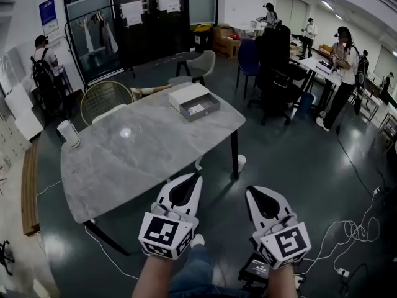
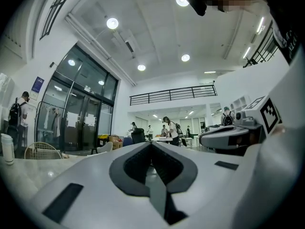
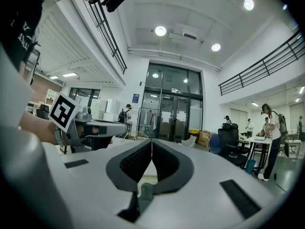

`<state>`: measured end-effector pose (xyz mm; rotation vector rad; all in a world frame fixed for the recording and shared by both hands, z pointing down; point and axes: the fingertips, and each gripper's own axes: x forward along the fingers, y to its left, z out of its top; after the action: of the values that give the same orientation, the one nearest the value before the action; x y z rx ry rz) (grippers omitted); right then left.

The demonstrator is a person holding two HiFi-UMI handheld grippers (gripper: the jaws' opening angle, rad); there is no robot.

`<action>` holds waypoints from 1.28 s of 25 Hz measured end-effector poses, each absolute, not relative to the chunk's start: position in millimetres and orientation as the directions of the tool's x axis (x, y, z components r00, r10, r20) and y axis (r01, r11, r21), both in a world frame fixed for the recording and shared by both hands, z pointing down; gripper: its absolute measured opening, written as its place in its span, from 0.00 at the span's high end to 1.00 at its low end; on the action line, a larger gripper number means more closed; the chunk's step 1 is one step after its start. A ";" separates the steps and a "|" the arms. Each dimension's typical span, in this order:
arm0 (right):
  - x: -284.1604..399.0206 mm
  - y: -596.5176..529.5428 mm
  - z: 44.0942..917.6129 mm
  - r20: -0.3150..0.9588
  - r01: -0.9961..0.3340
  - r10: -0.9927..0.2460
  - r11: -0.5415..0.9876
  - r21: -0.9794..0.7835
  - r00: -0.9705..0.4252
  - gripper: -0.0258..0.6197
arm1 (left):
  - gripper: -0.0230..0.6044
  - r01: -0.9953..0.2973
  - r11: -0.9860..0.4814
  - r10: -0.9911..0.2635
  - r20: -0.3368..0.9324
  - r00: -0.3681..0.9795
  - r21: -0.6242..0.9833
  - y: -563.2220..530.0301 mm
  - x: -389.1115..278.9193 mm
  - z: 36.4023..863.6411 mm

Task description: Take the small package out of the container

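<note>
Before the table, the left gripper and right gripper hold their fingers together, empty.

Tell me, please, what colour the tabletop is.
Pale grey, marble-veined tabletop; best in the head view.

No wording can be read: the blue poster on the white wall, the white sheets on the dark glass doors and the pale item in the open grey box are too small, and the black-and-white square markers carry only patterns.
</note>
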<state>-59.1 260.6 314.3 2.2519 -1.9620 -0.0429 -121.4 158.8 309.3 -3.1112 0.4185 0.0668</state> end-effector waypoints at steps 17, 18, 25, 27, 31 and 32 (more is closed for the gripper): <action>57.9 26.4 300.6 0.106 -0.988 -0.992 -0.051 0.145 0.067 0.92 | 0.94 -0.291 -0.956 -0.293 -0.054 0.955 0.040 -69.0 3.4 295.8; 60.5 18.6 300.8 0.109 -0.989 -0.992 -0.046 0.140 0.062 0.92 | 0.94 -0.296 -0.954 -0.298 -0.050 0.953 0.038 -76.3 5.5 296.4; 87.4 -21.1 320.4 0.172 -0.983 -0.984 -0.014 0.184 0.047 0.92 | 0.94 -0.337 -0.940 -0.339 -0.016 0.941 0.051 -112.7 22.6 316.4; 103.7 -37.6 323.5 0.177 -0.983 -0.984 -0.002 0.182 0.035 0.92 | 0.94 -0.350 -0.935 -0.350 0.003 0.937 0.052 -125.9 36.2 323.8; 139.7 -74.0 329.7 0.168 -0.983 -0.986 0.051 0.176 -0.021 0.92 | 0.94 -0.391 -0.918 -0.392 0.008 0.920 0.059 -157.0 65.9 329.2; 147.2 -85.2 331.5 0.174 -0.981 -0.984 0.074 0.179 -0.043 0.92 | 0.94 -0.413 -0.909 -0.413 0.011 0.911 0.062 -166.3 71.7 331.5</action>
<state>147.2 -85.2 331.5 1.9817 -2.1034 -0.0160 71.7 -166.3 331.5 -3.1318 0.6778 0.0032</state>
